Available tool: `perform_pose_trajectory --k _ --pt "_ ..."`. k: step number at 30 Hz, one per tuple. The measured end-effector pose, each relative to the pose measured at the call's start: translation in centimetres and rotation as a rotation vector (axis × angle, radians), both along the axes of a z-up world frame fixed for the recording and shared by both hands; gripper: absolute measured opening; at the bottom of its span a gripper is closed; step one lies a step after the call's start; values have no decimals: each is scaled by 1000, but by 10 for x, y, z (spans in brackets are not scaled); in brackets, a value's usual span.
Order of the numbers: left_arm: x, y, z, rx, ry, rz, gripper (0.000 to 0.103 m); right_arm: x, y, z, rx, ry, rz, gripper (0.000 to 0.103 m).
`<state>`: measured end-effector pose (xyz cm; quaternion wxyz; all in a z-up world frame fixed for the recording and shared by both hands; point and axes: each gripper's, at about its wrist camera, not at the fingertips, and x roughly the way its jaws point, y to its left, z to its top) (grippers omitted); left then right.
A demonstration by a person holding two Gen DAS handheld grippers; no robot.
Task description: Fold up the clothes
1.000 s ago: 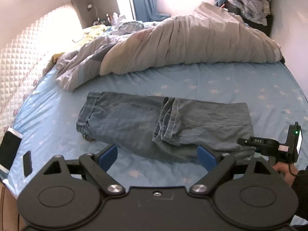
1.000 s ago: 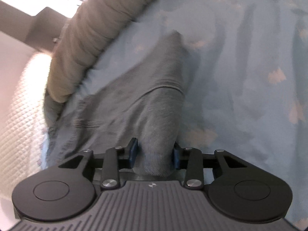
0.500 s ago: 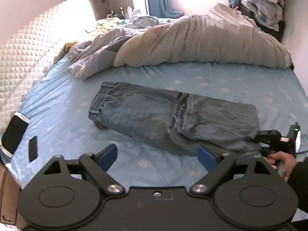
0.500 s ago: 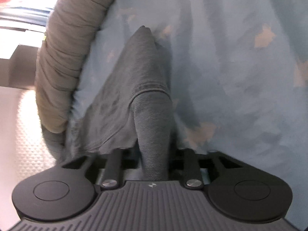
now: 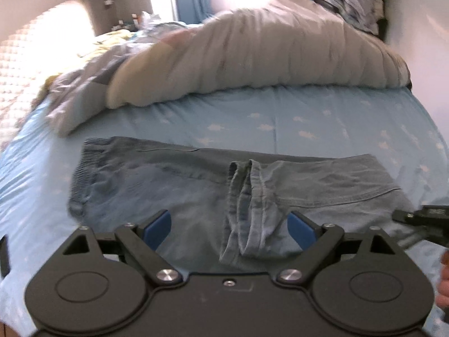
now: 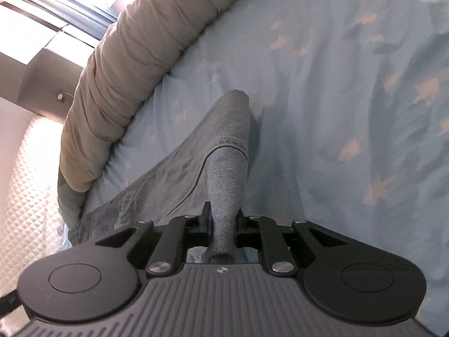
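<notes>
Right tongs (image 6: 223,221) pinch the jeans (image 5: 174,185); left tongs (image 5: 231,224) gape, seemingly above them.

The bed (image 5: 280,118) wore a light blue fitted sheet (image 5: 350,123) printed with pale star shapes. A pair of folded blue jeans (image 5: 179,179) lay flat across its near half, waistband toward the left edge, the leg hems doubled back over the middle. Along the far edge a grey duvet (image 5: 266,56) sat bunched in a long roll, reaching almost from the right edge to the left. At the far left corner a rumpled patterned cover (image 5: 84,90) spilled out from beneath that roll onto the sheet.
</notes>
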<state>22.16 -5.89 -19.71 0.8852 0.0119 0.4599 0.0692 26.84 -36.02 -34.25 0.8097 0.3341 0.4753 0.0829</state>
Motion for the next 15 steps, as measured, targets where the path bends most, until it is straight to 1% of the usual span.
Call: perform_pose_trajectory --k 5,8,10,11,15 --pt "37 -1 -36 -17 5 -29 89 -15 -8 21 -78 -23 -37 12" --pt "56 1 -65 8 15 -25 89 -22 -14 36 -126 -30 -65 12" --pt "64 3 -83 13 39 -16 89 -27 -17 47 -164 -38 -70 12" --pt "67 4 -92 1 54 -16 89 -30 -18 52 -180 -42 -72 12" --pt "72 7 -122 -18 109 -53 89 -38 -8 80 -233 -76 -71 12"
